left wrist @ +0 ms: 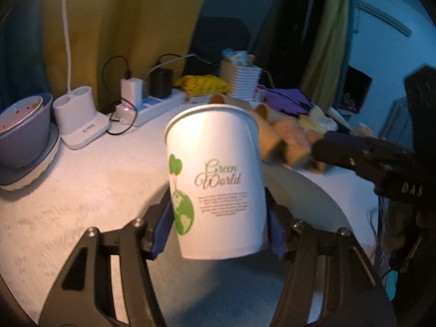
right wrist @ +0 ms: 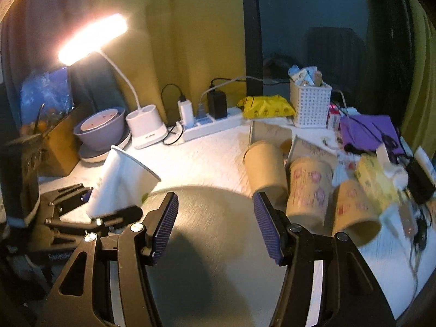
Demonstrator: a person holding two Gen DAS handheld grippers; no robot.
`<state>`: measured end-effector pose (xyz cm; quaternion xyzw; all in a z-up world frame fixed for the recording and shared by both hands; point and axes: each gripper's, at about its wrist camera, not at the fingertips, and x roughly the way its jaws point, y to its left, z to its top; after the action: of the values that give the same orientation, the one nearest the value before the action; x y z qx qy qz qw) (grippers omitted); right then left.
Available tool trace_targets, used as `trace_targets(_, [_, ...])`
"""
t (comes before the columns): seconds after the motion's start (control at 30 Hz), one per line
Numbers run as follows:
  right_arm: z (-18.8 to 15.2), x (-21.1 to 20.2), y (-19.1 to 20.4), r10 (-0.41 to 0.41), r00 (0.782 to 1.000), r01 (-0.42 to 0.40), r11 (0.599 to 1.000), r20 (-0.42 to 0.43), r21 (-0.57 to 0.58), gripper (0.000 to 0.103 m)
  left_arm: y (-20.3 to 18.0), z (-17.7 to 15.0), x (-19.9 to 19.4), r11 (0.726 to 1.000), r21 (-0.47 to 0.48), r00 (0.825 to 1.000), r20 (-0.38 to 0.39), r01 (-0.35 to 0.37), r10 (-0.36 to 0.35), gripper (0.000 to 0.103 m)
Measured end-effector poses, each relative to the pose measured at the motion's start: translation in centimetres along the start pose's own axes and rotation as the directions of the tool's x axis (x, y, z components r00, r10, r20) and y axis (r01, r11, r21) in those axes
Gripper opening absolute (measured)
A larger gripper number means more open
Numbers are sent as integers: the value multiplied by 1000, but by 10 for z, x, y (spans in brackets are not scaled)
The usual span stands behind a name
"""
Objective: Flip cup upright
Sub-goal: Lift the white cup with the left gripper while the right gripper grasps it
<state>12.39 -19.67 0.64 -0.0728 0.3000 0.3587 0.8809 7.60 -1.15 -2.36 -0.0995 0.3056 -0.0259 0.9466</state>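
Observation:
A white paper cup (left wrist: 218, 179) with green "Green World" print is held between the blue pads of my left gripper (left wrist: 219, 231), rim up and tilted slightly, above a round grey plate (left wrist: 308, 199). In the right wrist view the same cup (right wrist: 120, 182) shows at the left, tilted, in the left gripper (right wrist: 90, 207). My right gripper (right wrist: 215, 226) is open and empty over the grey plate (right wrist: 212, 245); it also shows in the left wrist view (left wrist: 321, 147) at the right.
Several brown paper cups (right wrist: 308, 190) lie on their sides at the right. A power strip (right wrist: 212, 125), lamp base (right wrist: 145, 128), bowl on a plate (right wrist: 100, 130), white basket (right wrist: 310, 103) and purple clutter (right wrist: 368, 130) line the back of the white table (right wrist: 207, 158).

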Motion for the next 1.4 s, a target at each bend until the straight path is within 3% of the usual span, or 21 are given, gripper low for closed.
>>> trace_targets(0.17, [-17, -20, 8, 40, 999, -39, 998, -1, 50, 61, -14, -19, -22, 999, 46, 998, 52, 19, -22, 61])
trace_targets(0.23, [-22, -28, 11, 77, 997, -77, 994, 4, 76, 78, -16, -21, -28, 998, 57, 997, 75, 25, -30, 61])
trace_targets(0.27, [-24, -32, 13, 106, 994, -106, 990, 7, 89, 79, -19, -23, -33, 997, 71, 995, 93, 29, -36, 61])
trace_targets(0.47, [-24, -53, 26, 208, 977, -211, 972, 39, 105, 79, -35, -31, -45, 989, 135, 987, 140, 64, -83, 61])
trace_targets(0.63, [-26, -57, 24, 360, 932, -362, 917, 41, 170, 80, -58, -39, -54, 973, 219, 980, 167, 70, -108, 61])
trace_targets(0.8, [-29, -52, 19, 428, 903, -424, 871, 40, 249, 80, -67, -42, -66, 962, 269, 966, 238, 40, -107, 61])
trace_targets(1.03, [-25, -47, 18, 515, 856, -505, 814, 46, 286, 80, -72, -46, -80, 949, 303, 943, 283, 85, -175, 61])
trace_targets(1.27, [-23, -42, 16, 539, 841, -528, 796, 50, 295, 79, -77, -49, -85, 940, 326, 940, 282, 96, -194, 62])
trace_targets(1.4, [-22, -40, 17, 535, 843, -524, 802, 44, 288, 71, -75, -48, -80, 945, 311, 948, 261, 95, -182, 63])
